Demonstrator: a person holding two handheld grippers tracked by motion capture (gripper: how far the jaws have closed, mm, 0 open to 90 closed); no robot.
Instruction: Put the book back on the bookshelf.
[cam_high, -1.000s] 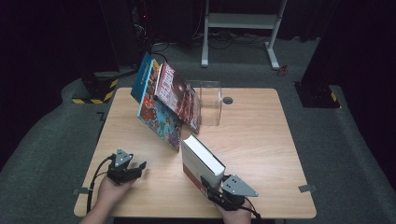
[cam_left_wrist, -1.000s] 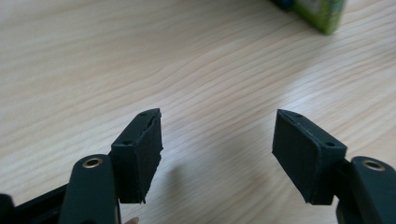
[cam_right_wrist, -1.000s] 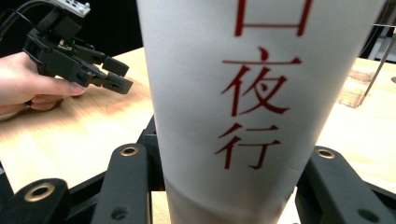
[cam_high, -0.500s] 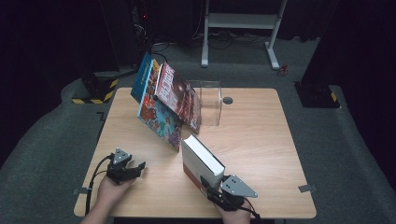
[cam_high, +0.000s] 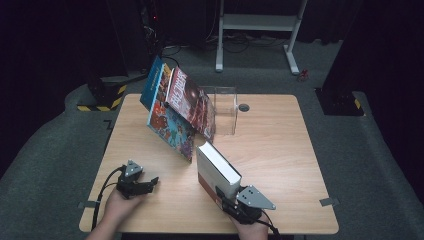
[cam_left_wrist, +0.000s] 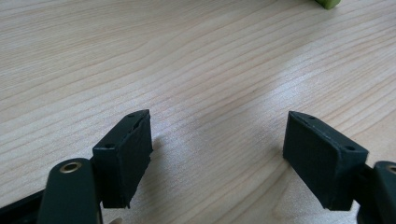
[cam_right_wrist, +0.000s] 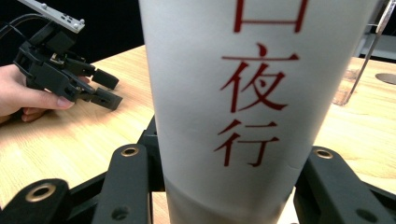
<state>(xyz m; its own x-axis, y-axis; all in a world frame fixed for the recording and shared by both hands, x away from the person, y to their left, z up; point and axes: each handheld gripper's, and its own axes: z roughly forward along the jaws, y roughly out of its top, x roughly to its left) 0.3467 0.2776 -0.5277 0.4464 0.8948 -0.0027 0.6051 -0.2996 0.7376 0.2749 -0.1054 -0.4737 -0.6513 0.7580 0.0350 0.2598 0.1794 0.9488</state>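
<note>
A thick white book (cam_high: 216, 168) with red characters on its spine (cam_right_wrist: 252, 70) stands upright on the wooden table (cam_high: 280, 150), near the front edge. My right gripper (cam_high: 223, 198) is shut on its lower spine, a jaw on either side (cam_right_wrist: 229, 186). My left gripper (cam_high: 149, 183) rests low on the table at the front left, held in a hand, pointing right toward the book. Its jaws (cam_left_wrist: 219, 140) have just been opening and stand wide apart over bare wood, with nothing between them. The right gripper view shows the left gripper (cam_right_wrist: 105, 91) off to the left.
Two large colourful books, one blue (cam_high: 169, 122) and one red (cam_high: 192, 100), lean against a clear plastic stand (cam_high: 225, 107) at the back middle of the table. A round cable hole (cam_high: 243, 107) lies behind the stand. A green corner (cam_left_wrist: 327, 2) shows at the top of the left gripper view.
The left gripper's jaws have spread a little wider. The right gripper and the white book have not moved.
</note>
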